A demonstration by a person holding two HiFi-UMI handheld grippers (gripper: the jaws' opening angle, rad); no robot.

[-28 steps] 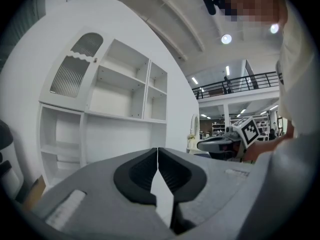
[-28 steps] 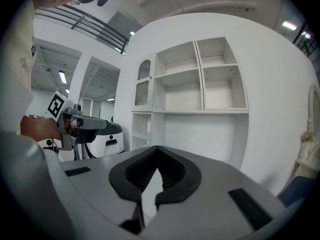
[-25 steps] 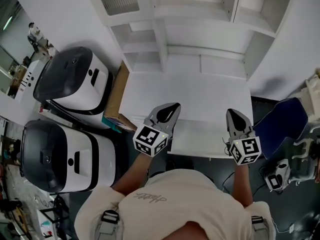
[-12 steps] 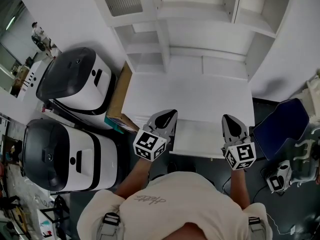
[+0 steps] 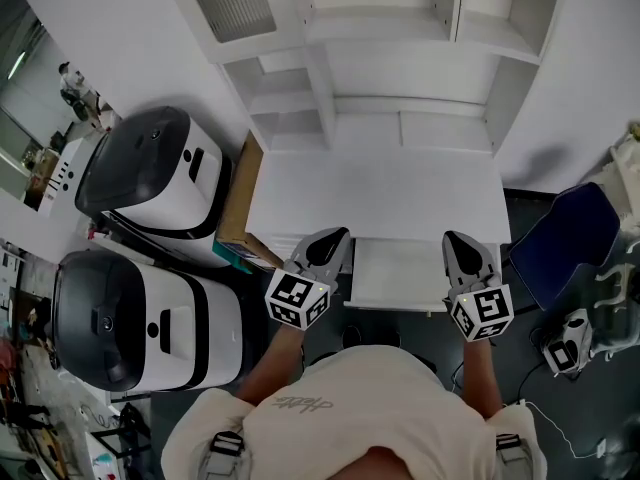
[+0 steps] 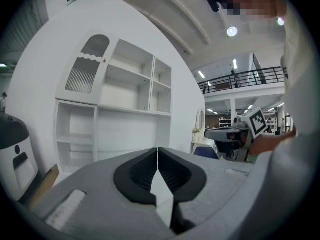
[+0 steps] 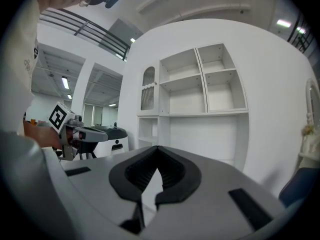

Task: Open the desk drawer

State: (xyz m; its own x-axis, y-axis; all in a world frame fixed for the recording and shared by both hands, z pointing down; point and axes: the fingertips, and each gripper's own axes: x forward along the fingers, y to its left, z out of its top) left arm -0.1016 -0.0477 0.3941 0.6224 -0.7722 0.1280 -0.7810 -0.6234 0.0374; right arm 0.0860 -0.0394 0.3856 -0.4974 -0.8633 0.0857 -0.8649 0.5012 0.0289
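While the person leans over the white desk (image 5: pixel 380 193), both grippers hang at its near edge, one on each side of the drawer (image 5: pixel 400 273). That drawer shows as a white panel jutting out from under the desk top towards the person. The left gripper (image 5: pixel 336 235) sits by the drawer's left edge with its jaws pressed together tip to tip, as the left gripper view shows plainly. The right gripper (image 5: pixel 458 240) lies by the drawer's right corner, and its jaws also meet at the tips in the right gripper view. Whether either gripper touches the drawer cannot be told from the head view. Each gripper points away from the person towards the white shelf unit (image 5: pixel 400 28) that rises at the back of the desk. A flat cardboard box (image 5: pixel 232 193) leans just beside the desk's left side. Further left stand two white-and-black machines (image 5: pixel 150 163), one nearer than the other. A blue chair (image 5: pixel 565 238) stands to the desk's right.
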